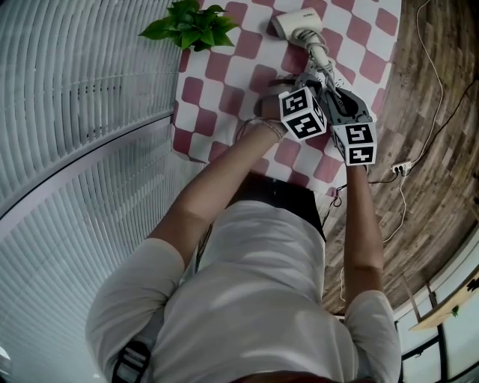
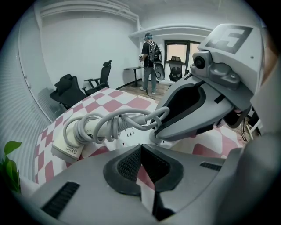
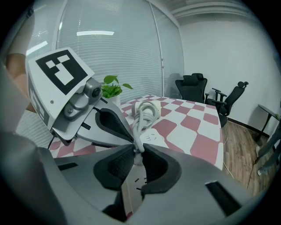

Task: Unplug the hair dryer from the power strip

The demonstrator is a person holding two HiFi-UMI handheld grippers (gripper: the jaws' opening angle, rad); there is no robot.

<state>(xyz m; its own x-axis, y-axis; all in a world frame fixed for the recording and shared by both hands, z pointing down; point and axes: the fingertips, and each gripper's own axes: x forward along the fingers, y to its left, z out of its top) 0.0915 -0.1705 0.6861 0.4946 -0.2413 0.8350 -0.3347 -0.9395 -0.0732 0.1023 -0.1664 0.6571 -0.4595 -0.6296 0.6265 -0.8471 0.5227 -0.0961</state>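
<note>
A white power strip [image 1: 294, 22] lies on the red-and-white checked tablecloth [image 1: 224, 71], with a white cord [image 2: 109, 121] wound round its far end. In the right gripper view, my right gripper [image 3: 137, 150] is shut on that white cord just above the strip's socket face [image 3: 153, 137]. My left gripper [image 2: 140, 147] is shut with nothing between its pads, and its tips rest at the strip's near edge [image 2: 127, 134]. The two grippers sit tip to tip over the strip. No hair dryer shows in any view.
A green potted plant [image 1: 191, 26] stands at the table's far left corner. Black office chairs [image 2: 70, 90] stand beyond the table, and a person [image 2: 150, 57] stands at the room's far end. Cables and a small socket block [image 1: 403, 168] lie on the wooden floor to the right.
</note>
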